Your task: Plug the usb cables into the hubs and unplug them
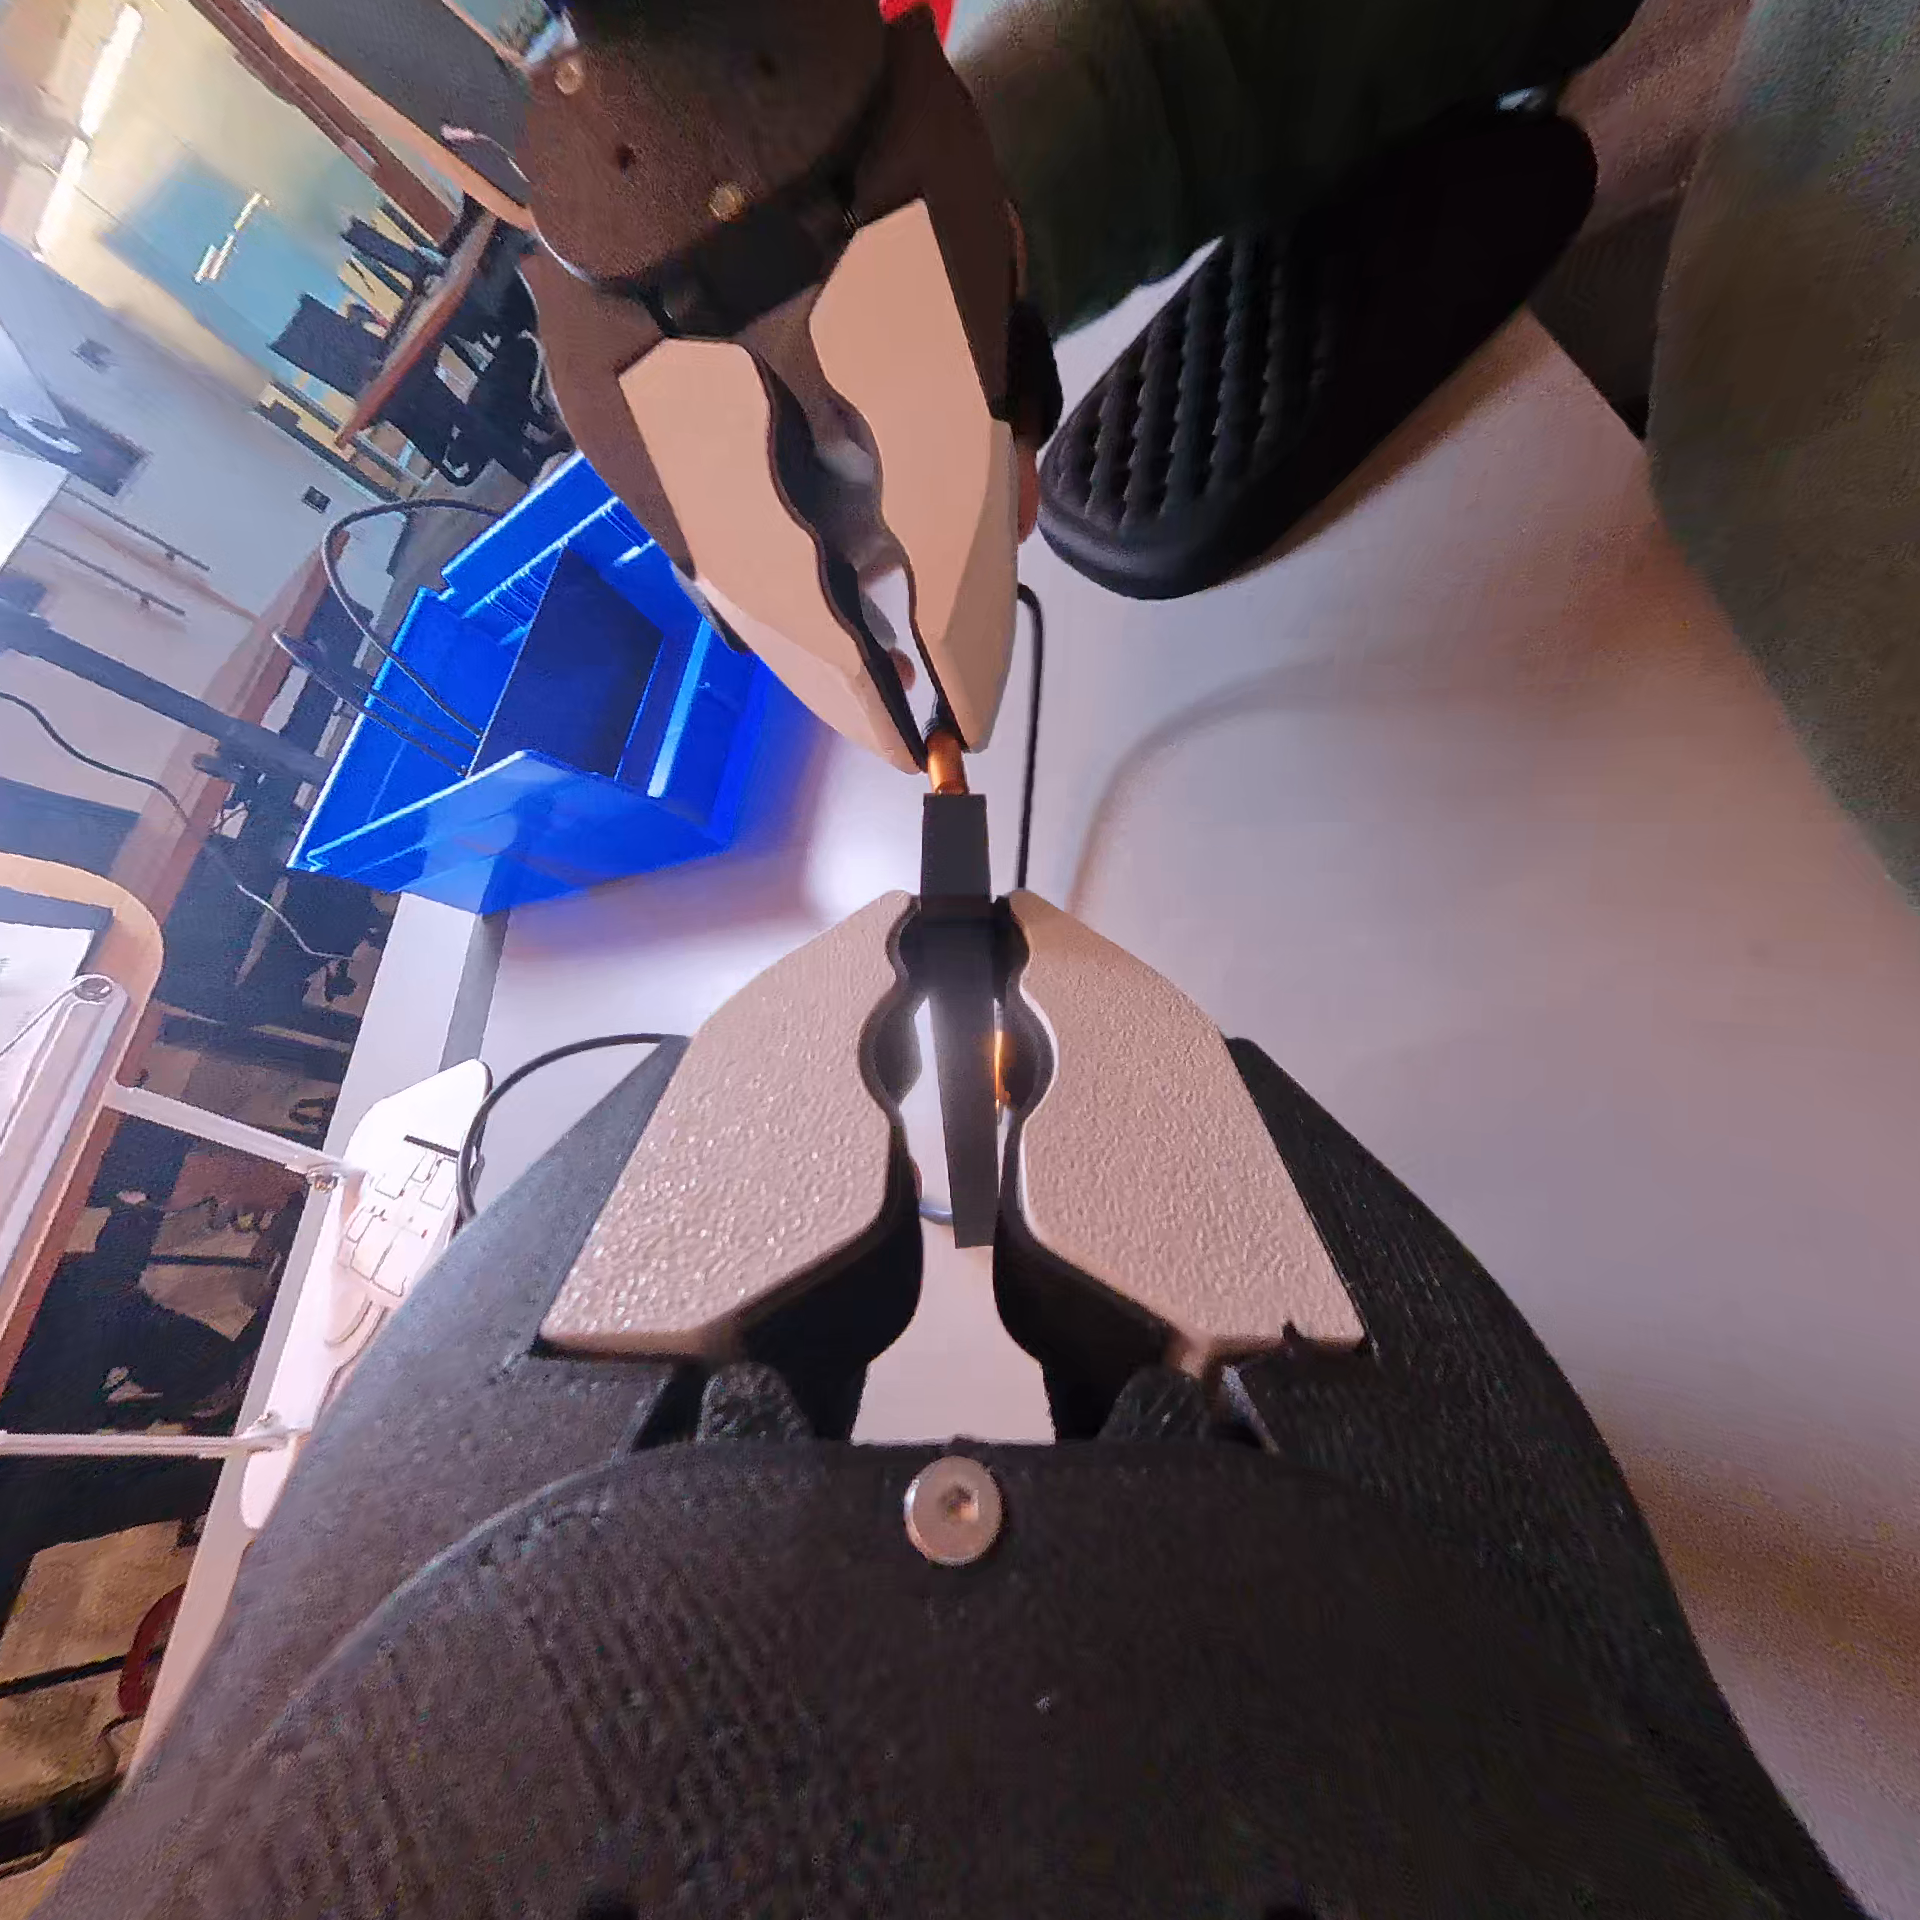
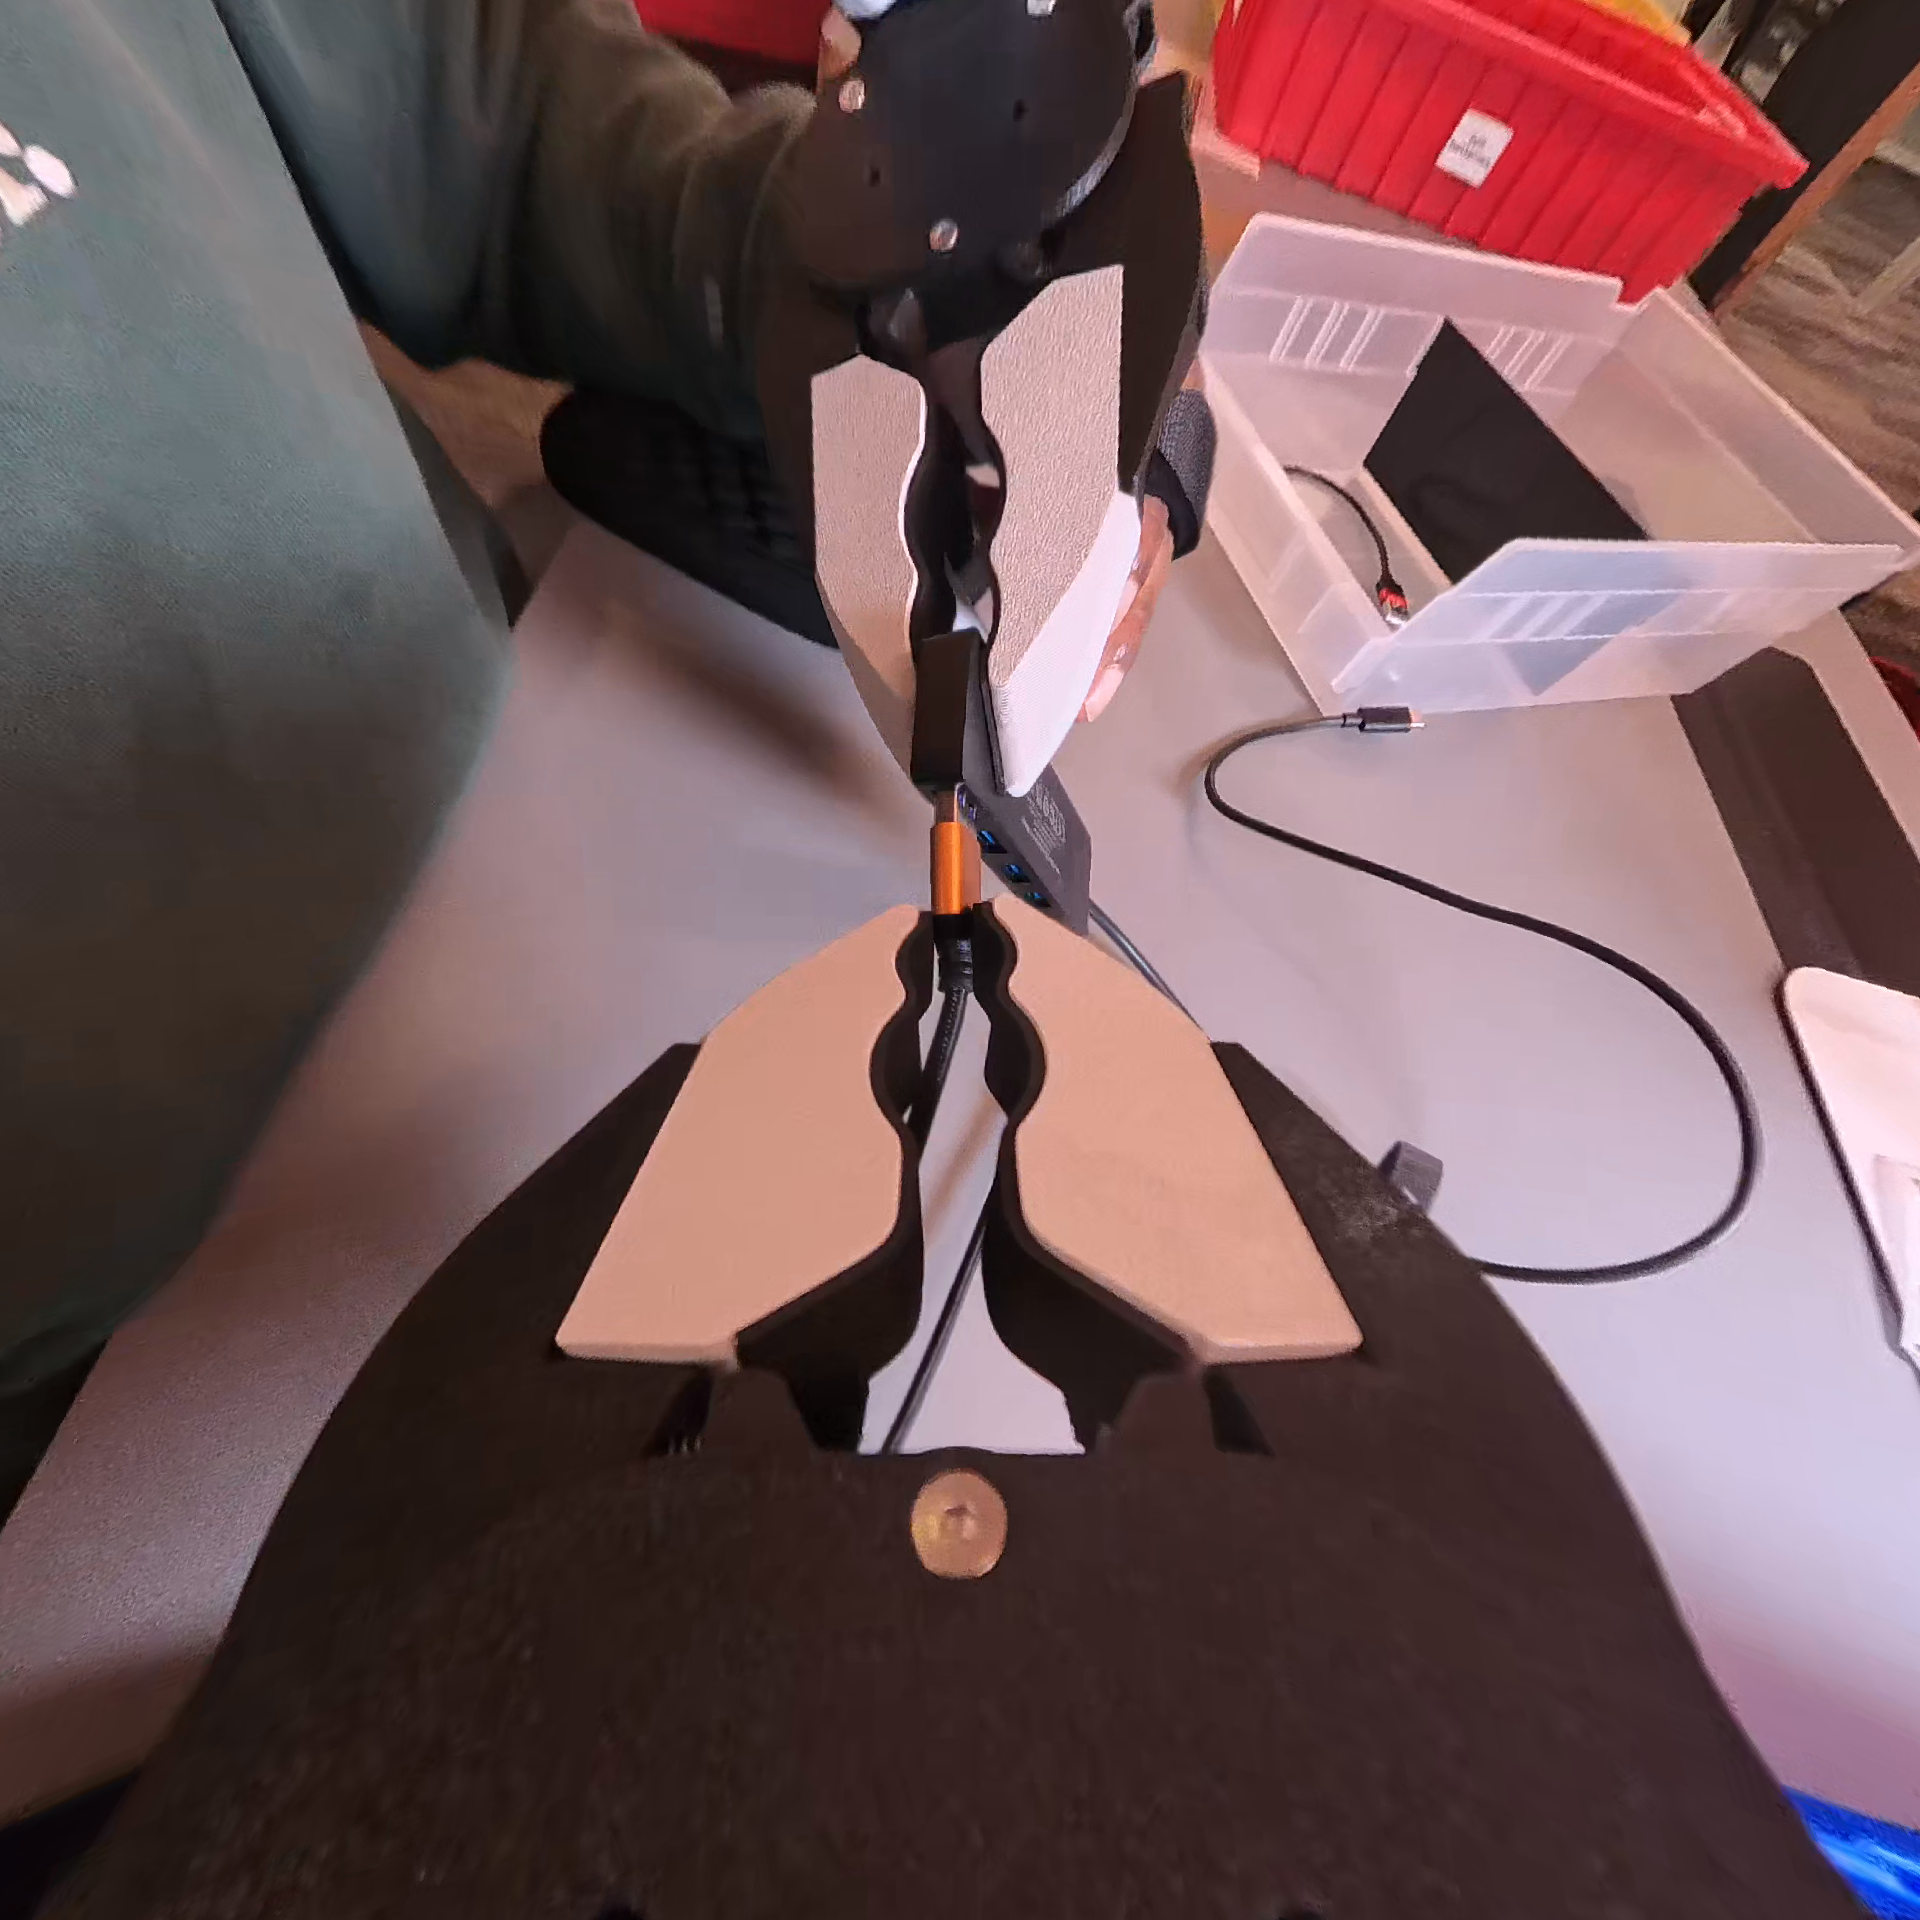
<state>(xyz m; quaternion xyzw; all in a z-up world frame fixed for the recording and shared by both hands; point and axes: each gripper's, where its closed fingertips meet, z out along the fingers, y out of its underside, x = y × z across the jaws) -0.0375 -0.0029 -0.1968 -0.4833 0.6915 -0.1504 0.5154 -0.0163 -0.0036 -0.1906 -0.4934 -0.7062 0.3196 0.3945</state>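
**Orange plug meets hub above the surface**

The right tongs clamp a braided black cable just behind its orange USB plug, whose metal tip sits at a port of the black hub. The left tongs, opposite, grip that hub. On the grey surface lies a second black cable, near a clear plastic bin and a red bin.

Blue bin on the grey table; red bin behind a clear plastic organiser
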